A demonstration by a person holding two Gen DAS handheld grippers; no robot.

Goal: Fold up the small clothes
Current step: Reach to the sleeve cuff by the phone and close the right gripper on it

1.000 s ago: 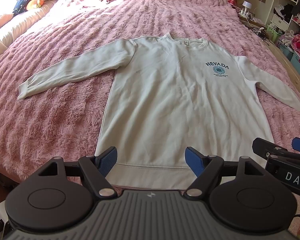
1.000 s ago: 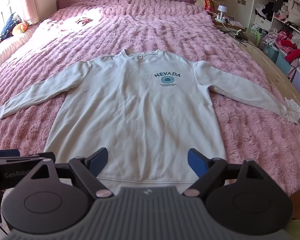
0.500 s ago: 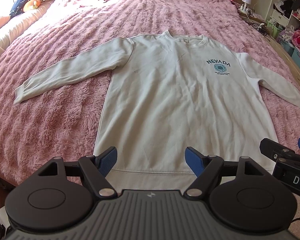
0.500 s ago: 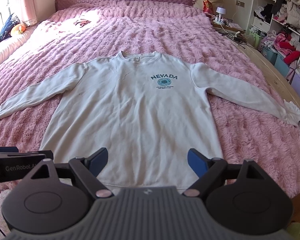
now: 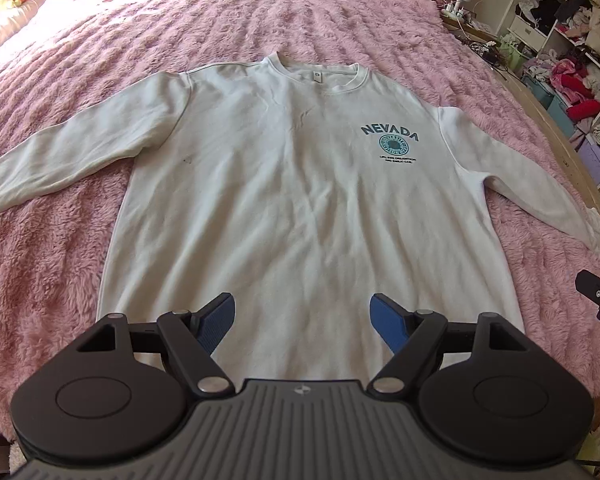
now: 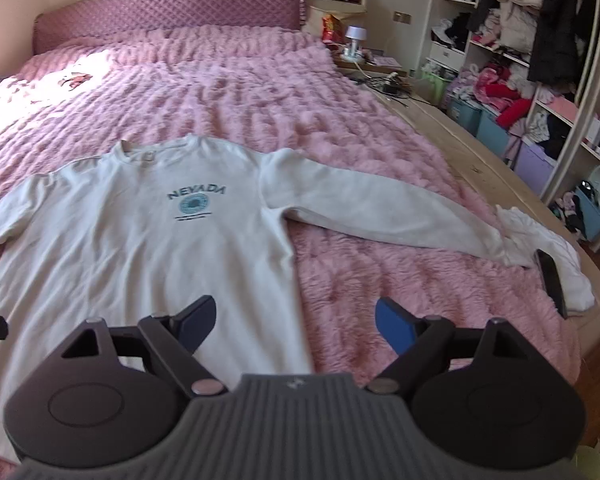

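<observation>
Left claw (image 5: 302,318): jaws spread wide, holding nothing, hovering over the lower body of the sweatshirt (image 5: 300,208) close to its hem. Right claw (image 6: 296,322): likewise wide open and empty, poised over the sweatshirt's side edge, one finger above the cloth and the other above the blanket (image 6: 380,264) beside it.

The sweatshirt (image 6: 140,248) lies flat, front up, on the pink blanket (image 5: 52,264) covering the bed, collar pointing away from the claws and both sleeves spread outward from the body.

Handling assessment: the garment appears soft, limp and light, with some thickness; it will likely drape and sag when lifted, and the fluffy blanket may drag on it. Suitable holds would be a sleeve cuff, the shoulder seam, or the ribbed hem, where the cloth is doubled and firmer.

View comparison: the left wrist view shows the full body of the sweatshirt and most of the sleeve (image 5: 60,160) on its left side, cut off near the cuff. The right wrist view alone shows the opposite sleeve (image 6: 380,208) to its end, touching a white cloth (image 6: 552,256) and a dark flat object (image 6: 552,280) beyond the cuff, plus the headboard (image 6: 164,12) and cluttered shelves (image 6: 540,60).
</observation>
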